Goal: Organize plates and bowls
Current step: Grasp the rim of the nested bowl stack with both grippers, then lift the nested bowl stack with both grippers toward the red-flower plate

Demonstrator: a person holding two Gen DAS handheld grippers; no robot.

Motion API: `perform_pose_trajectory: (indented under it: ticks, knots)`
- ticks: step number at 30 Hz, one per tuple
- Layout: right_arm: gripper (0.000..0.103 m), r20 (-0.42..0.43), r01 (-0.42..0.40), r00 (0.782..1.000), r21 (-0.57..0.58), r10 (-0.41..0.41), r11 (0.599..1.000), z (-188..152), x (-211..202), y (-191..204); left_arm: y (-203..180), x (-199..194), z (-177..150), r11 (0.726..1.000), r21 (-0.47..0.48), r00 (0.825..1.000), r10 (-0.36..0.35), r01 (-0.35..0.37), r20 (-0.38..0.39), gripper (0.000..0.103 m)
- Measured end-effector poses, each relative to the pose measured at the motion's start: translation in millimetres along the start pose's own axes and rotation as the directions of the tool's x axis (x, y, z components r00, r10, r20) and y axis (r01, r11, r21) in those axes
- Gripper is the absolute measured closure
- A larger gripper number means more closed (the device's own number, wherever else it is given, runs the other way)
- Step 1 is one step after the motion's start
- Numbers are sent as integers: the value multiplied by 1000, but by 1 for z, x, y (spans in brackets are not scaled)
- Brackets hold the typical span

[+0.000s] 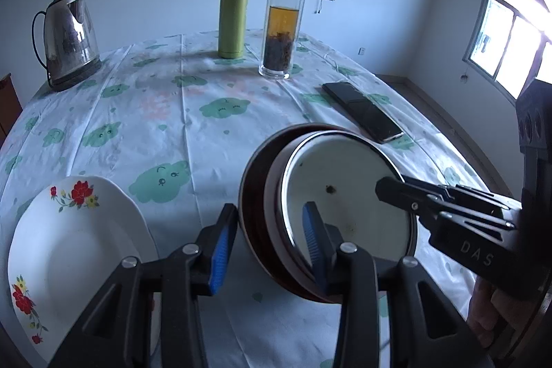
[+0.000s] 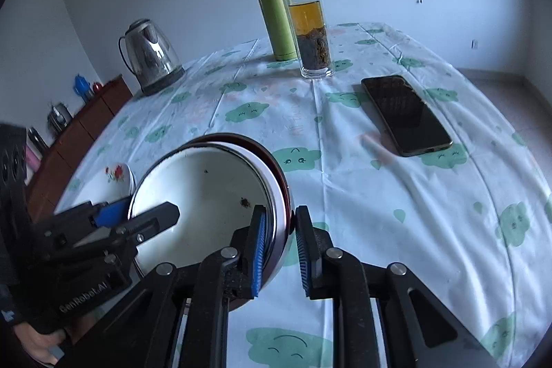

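Note:
A white enamel bowl (image 1: 345,192) with a steel rim sits nested in a dark red bowl (image 1: 253,206) on the table. My left gripper (image 1: 269,247) straddles the near-left rims of both bowls, one finger outside, one inside; the jaws are wide and not pressed. My right gripper (image 2: 279,247) straddles the bowls' right rim (image 2: 281,195) the same way, a small gap at the outer pad. It also shows in the left wrist view (image 1: 407,195). A white flowered plate (image 1: 76,250) lies to the left of the bowls.
A black phone (image 2: 407,114) lies to the right of the bowls. A glass tea bottle (image 1: 283,23), a green flask (image 1: 233,19) and a steel kettle (image 1: 69,40) stand at the far side of the cloth-covered table (image 1: 172,126). A wooden cabinet (image 2: 79,133) stands beyond the left edge.

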State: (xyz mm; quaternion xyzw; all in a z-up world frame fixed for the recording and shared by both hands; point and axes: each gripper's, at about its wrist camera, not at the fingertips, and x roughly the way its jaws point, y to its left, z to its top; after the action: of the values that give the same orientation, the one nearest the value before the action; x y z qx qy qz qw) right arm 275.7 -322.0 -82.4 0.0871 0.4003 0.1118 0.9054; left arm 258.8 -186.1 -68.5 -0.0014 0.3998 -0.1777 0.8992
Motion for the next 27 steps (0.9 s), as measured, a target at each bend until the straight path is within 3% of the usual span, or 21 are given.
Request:
perform_pose_trajectory:
  ticks: [5, 10, 12, 13, 14, 15, 18, 22, 27]
  knots:
    - [79, 6, 16, 1000, -34, -16, 999, 1, 2, 8, 11, 6, 1, 998, -58, 1000, -17, 16, -15, 63]
    - [79, -3, 25, 1000, -50, -25, 998, 1, 5, 8, 7, 5, 1, 999, -39, 1000, 7, -7, -1, 57]
    - [78, -15, 36, 999, -68, -37, 997, 0, 7, 9, 7, 9, -1, 999, -43, 1000, 4, -5, -26, 44]
    - [78, -30, 33, 999, -69, -35, 997, -1, 9, 8, 7, 11, -2, 999, -47, 999, 5, -7, -37, 43]
    - [78, -36, 25, 999, -64, -28, 998, -2, 11, 7, 7, 14, -3, 999, -48, 999, -11, 8, -51, 46]
    - [79, -37, 21, 999, -63, -23, 998, -2, 12, 7, 6, 15, -4, 998, -47, 998, -32, 30, -62, 59]
    - [80, -25, 19, 999, -62, -21, 998, -3, 9, 10, -1, 17, -7, 1000, -17, 997, 2, -4, -76, 66]
    - [80, -22, 3, 1000, -44, -4, 999, 0, 1, 13, 11, 16, -5, 996, -84, 993, -53, 45, -105, 68]
    - [81, -16, -20, 1000, -49, 19, 999, 5, -12, 18, 12, -3, 1, 995, -83, 997, -57, 53, -54, 70]
